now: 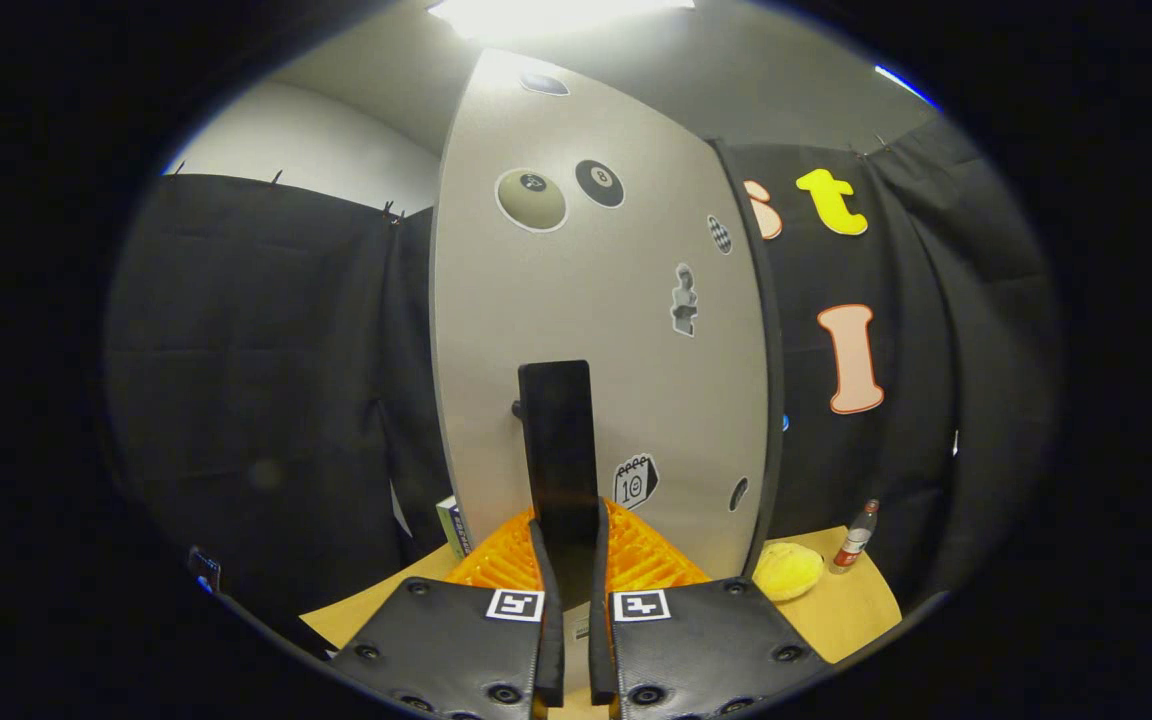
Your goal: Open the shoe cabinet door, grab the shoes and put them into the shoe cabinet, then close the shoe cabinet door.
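Gripper view entry: I have the jaws (576,585) nearly closed, clamped narrow on the dark upright handle (556,440) of the shoe cabinet door (616,330); both fingers appear to press its lower end. Taking the handle as landmark: the pale door panel with its stickers spreads behind and above it, an orange ribbed piece (651,555) sits just below it on either side of the fingers, and the counter (851,610) lies lower still. To the handle's right, on the counter, I note a yellow rounded object (788,571) and, beyond that, a small bottle (856,537) near the booth wall. A boxed item (450,522) stands just left of the door's lower edge. I cannot make out shoes for certain. Judgement: the door step is in hand, whether opening or closing I cannot tell. To do it well I would keep the grip firm and square on the handle and follow the door's hinge arc smoothly, not pulling straight, so the handle does not slip out sideways.
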Demonstrator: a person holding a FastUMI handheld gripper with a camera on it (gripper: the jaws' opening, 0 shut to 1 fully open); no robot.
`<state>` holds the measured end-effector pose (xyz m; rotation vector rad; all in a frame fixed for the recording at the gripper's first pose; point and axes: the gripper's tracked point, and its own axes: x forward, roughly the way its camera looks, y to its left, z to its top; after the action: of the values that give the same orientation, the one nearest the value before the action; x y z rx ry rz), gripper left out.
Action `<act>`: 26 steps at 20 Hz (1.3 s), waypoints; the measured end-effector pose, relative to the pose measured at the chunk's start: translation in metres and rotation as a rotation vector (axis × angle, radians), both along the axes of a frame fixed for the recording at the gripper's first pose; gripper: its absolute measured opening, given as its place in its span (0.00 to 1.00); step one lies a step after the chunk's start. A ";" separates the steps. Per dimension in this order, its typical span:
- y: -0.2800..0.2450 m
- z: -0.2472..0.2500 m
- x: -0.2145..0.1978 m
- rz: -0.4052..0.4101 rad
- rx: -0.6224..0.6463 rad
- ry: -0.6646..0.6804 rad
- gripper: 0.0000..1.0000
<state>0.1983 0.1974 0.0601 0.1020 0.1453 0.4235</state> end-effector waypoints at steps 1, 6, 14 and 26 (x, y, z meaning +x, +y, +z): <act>-0.006 0.001 0.001 -0.018 -0.010 -0.009 0.11; -0.039 -0.001 0.005 -0.147 -0.043 -0.019 0.11; -0.106 -0.002 0.004 -0.412 -0.127 -0.008 0.03; -0.098 0.000 0.002 -0.421 -0.160 -0.095 0.98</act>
<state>0.2001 0.0994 0.0599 -0.0459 0.0606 -0.0047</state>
